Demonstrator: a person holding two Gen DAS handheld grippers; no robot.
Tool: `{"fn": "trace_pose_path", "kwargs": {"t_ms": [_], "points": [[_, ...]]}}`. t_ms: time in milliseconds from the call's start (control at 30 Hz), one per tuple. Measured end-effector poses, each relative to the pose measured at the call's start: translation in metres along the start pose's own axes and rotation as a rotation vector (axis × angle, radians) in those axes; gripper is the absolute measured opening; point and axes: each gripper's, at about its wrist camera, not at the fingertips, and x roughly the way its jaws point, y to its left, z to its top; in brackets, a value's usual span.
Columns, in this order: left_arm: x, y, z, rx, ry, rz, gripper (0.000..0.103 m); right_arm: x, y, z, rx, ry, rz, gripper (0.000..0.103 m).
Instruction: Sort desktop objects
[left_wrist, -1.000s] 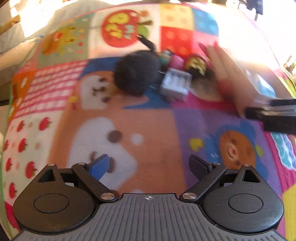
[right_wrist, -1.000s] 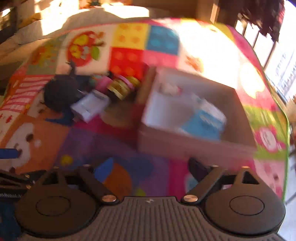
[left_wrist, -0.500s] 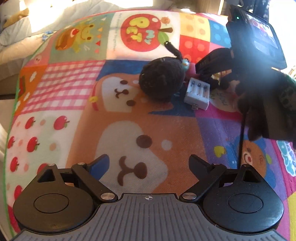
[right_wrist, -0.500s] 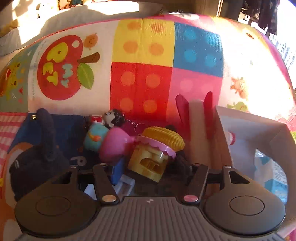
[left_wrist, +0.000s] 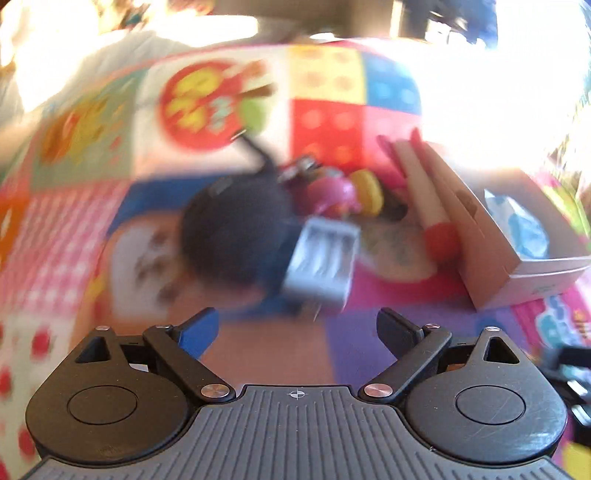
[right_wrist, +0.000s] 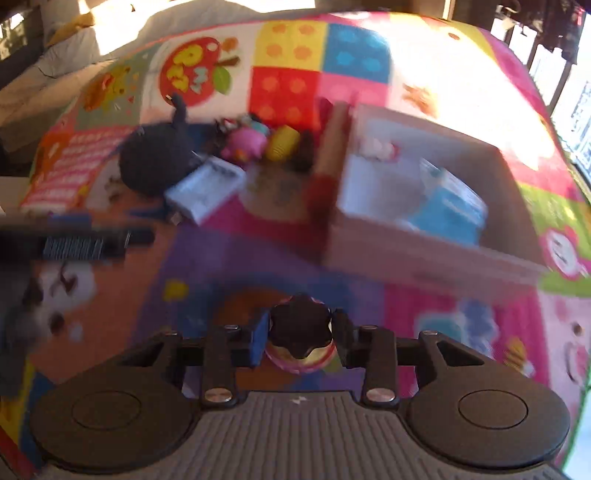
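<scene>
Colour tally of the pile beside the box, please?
Black: 1, plush ball
White: 1, battery charger
Pink: 1, toy
Yellow: 1, ribbed toy
Teal: 1, small toy
Wood with red ends: 1, rolling pin
Total: 6; smaller blurred bits behind them not counted.

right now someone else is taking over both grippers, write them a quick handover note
Right gripper: jaws have just been closing and now pinch a small toy with a dark scalloped top and pink rim, lifted clear of the pile.
Left gripper: open, holding nothing, aimed at the pile.
Cardboard box: on the mat to the right, already holding a blue-and-white pack and a small white item.
Left outside: black plush, grey battery case, pink toy, yellow ribbed piece, wooden rolling pin lying against the box wall.
Next, probably: drop the held toy in the box.
</scene>
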Motion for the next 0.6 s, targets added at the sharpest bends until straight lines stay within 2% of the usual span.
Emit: {"fn": "trace_pose_path", "kwargs": {"t_ms": [100, 200, 267, 300, 333, 400, 600], "points": [[0.031, -0.025, 0.017, 0.059, 0.015, 0.059, 0.087, -0.007, -0.017, -0.017, -0.002, -0.010, -0.049, 0.037], [0.055, -0.033, 0.025, 0.031, 0.073, 0.092, 0.085, -0.011, -0.030, -0.024, -0.003, 0.000, -0.046, 0.037], [0.055, -0.032, 0.028, 0.007, 0.074, 0.081, 0.077, -0.014, -0.037, -0.030, 0.000, 0.010, -0.038, 0.041], [0.053, -0.033, 0.028, 0.018, 0.072, 0.078, 0.058, -0.016, -0.042, -0.033, 0.005, 0.013, -0.046, 0.046], [0.049, -0.036, 0.027, 0.044, 0.072, 0.085, 0.053, -0.017, -0.045, -0.037, 0.011, 0.016, -0.054, 0.048], [0.041, -0.042, 0.022, 0.082, 0.080, 0.083, 0.053, -0.020, -0.052, -0.043, 0.034, 0.026, -0.067, 0.050], [0.001, -0.059, -0.020, 0.097, 0.179, -0.033, 0.054, -0.029, -0.057, -0.053, 0.062, 0.045, -0.072, 0.060]]}}
